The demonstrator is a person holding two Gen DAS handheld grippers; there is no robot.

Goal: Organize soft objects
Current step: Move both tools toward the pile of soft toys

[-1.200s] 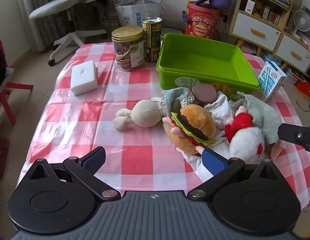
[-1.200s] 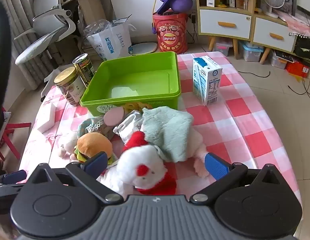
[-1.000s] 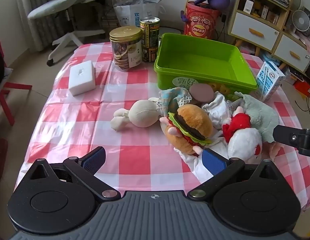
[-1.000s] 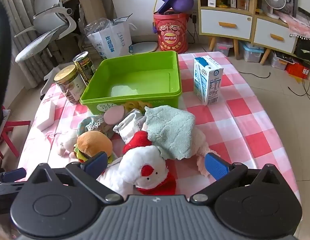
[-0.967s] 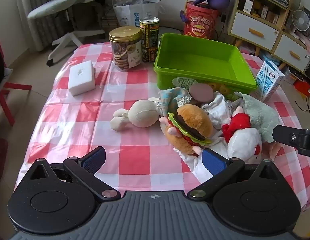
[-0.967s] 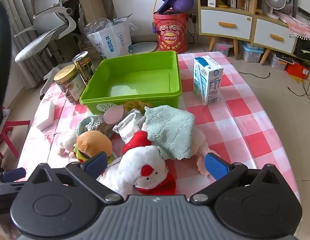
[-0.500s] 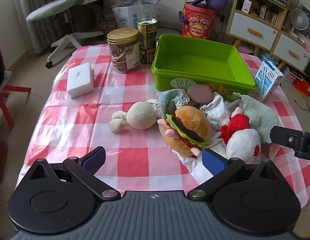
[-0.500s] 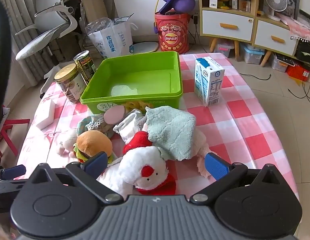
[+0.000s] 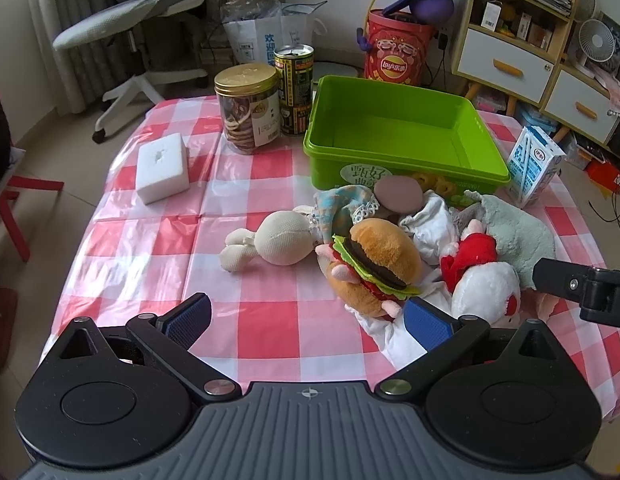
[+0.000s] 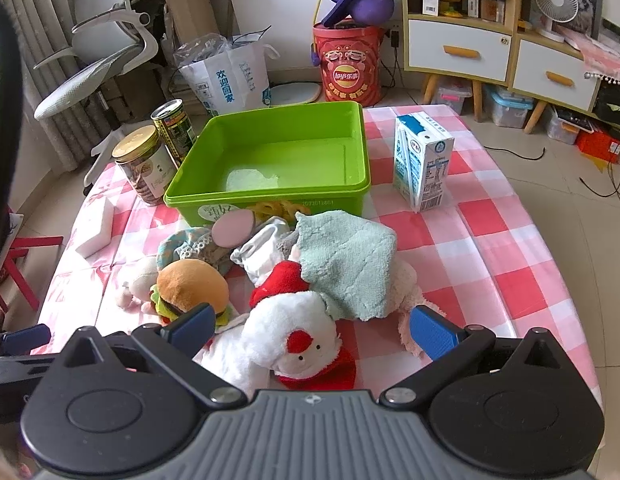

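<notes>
1. Hovering low over the near edge of the desk [image 9: 270, 184], the left gripper [image 9: 308, 316] has its fingers [image 9: 426, 324] spread wide with nothing between them.
2. The right gripper [image 10: 310, 330] is likewise spread wide and holds nothing; the white plush with red trim [image 10: 294, 336] lies on the desk between its blue fingers [image 10: 434, 332], without visible contact.
3. Just beyond the left gripper sits a plush hamburger [image 9: 376, 266], leaning on white cloth [image 9: 430, 226].
4. A cream rag doll [image 9: 278, 240] lies to the left of the hamburger, touching it.
5. A pale green towel [image 10: 348, 258] is draped over the heap, partly covering a pinkish plush [image 10: 406, 280].
6. Behind the heap stands a green bin [image 10: 278, 160], holding no toys; the soft things press against its front wall.
7. A milk carton [image 10: 424, 168] stands upright to the right of the bin.
8. A cookie jar [image 9: 248, 108] and a tin can [image 9: 294, 90] stand to the bin's left, with a white block [image 9: 162, 168] nearer the desk's left edge.
</notes>
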